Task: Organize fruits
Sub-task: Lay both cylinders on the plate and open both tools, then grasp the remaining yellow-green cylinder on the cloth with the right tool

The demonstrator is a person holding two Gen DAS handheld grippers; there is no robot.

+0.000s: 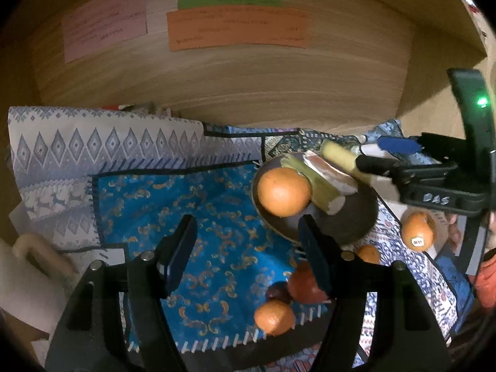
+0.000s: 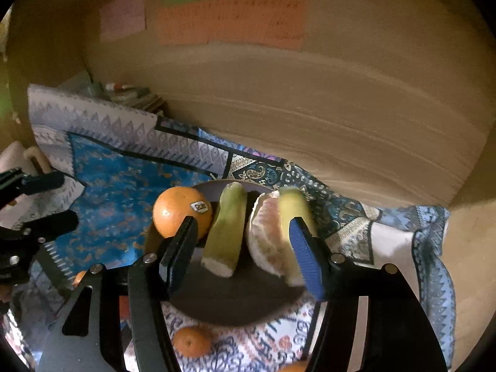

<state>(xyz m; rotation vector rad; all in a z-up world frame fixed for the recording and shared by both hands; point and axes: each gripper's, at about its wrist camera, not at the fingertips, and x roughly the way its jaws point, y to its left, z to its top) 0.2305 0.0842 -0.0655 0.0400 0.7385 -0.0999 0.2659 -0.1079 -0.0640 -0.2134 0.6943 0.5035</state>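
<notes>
left tool [image 1: 248,248]: jaws wide apart, nothing between them; hovers over the blue cloth [image 1: 198,217] just left of the plate [image 1: 350,223]
right tool [image 2: 241,248]: jaws spread wide, holding nothing; poised over the plate [image 2: 235,300], pads either side of the fruit pile
plate: dark, round; carries the stickered orange [image 2: 181,212] at its left rim, a green banana piece [image 2: 226,232] mid, peeled citrus [image 2: 266,235] and a second banana piece [image 2: 293,207] right
plate front: bare dark patch toward the tools
loose fruit: small orange [image 2: 192,341] just off the plate's near rim; orange [image 1: 274,316], red fruit [image 1: 305,285], dark plum [image 1: 277,291] clustered near-left of the plate at the cloth's stitched edge; stickered orange [image 1: 417,231] right of the plate
wood panel [image 1: 217,86]: close behind the plate, bounds the far side
open room: blue cloth left of the plate
</notes>
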